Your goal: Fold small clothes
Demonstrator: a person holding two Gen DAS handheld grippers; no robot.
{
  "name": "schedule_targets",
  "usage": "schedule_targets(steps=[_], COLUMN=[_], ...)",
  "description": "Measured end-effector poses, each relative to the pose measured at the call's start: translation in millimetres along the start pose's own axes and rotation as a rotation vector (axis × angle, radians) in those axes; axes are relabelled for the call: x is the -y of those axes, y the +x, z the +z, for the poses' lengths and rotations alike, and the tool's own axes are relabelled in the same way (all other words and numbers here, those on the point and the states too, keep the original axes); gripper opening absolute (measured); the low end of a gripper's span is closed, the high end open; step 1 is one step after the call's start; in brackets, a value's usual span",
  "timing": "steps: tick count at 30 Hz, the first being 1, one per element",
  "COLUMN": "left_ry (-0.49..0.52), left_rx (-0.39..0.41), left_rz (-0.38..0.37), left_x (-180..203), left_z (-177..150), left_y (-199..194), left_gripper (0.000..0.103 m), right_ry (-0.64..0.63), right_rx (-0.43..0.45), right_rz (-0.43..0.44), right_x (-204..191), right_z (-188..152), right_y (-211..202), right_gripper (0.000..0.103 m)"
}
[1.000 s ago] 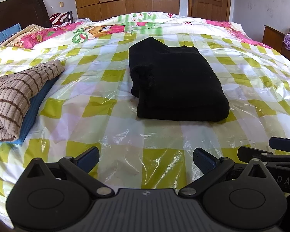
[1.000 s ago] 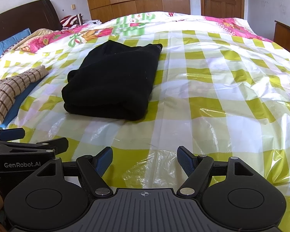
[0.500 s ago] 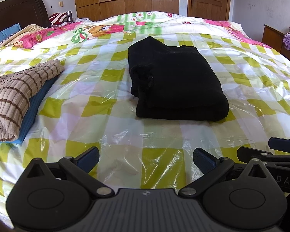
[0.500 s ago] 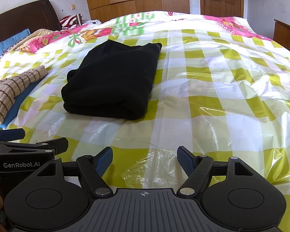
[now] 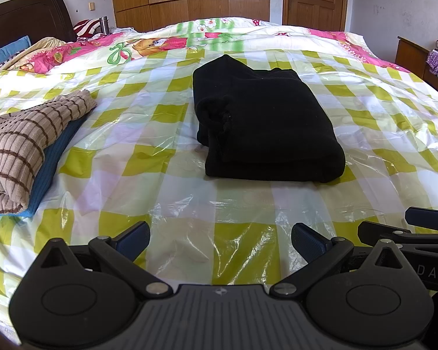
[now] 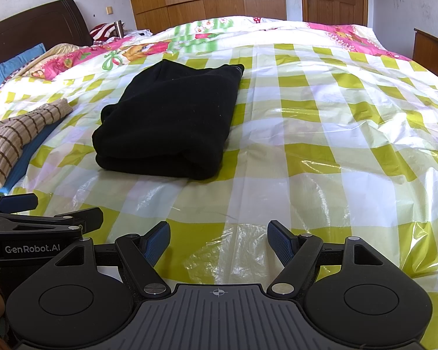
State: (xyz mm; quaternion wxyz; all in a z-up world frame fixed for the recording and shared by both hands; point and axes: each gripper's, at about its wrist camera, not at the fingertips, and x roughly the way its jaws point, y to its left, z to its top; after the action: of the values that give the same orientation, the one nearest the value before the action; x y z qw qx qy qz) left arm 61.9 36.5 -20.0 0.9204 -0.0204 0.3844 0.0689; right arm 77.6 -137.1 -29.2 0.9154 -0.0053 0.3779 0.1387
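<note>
1. Two folded garments sit at the far left of the bed – a striped beige knit [image 5: 20, 151] lying on top of a blue piece [image 5: 54, 157], both well apart from either tool.
2. Next comes the left gripper [image 5: 220, 240], low over the checked plastic sheet [image 5: 172, 180]; its jaws stand wide apart with nothing between them.
3. Ahead of it and a little to its right lies the black garment [image 5: 265, 125], already folded into a thick rectangle on the sheet.
4. Its long axis runs away from the tools toward the pink quilt [image 5: 160, 43], with the rounded fold edge nearest the grippers and the looser edges at the far end and left side.
5. Rightmost is the right gripper [image 6: 219, 243], jaws likewise well open and empty – from it the black garment lies ahead and to the left.
6. Judged from both views, the left gripper sits more squarely in line with the near edge, so it looks the nearer one for any further fold.
</note>
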Motion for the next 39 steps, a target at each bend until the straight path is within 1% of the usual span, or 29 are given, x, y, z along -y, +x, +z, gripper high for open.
schedule_targets(steps=[19,39], left_ry=[0.003,0.005], left_rx=[0.000,0.020], left_rz=[0.001,0.000], left_x=[1.2,-1.6], left_z=[-0.5,-0.6], left_y=[0.2,-1.8], left_gripper=[0.103,0.103], right_ry=[0.000,-0.003], right_rx=[0.000,0.001], right_rz=[0.000,-0.016], right_x=[0.2,-2.2], right_z=[0.1,-3.2], right_y=[0.0,0.9], right_gripper=[0.075,0.075])
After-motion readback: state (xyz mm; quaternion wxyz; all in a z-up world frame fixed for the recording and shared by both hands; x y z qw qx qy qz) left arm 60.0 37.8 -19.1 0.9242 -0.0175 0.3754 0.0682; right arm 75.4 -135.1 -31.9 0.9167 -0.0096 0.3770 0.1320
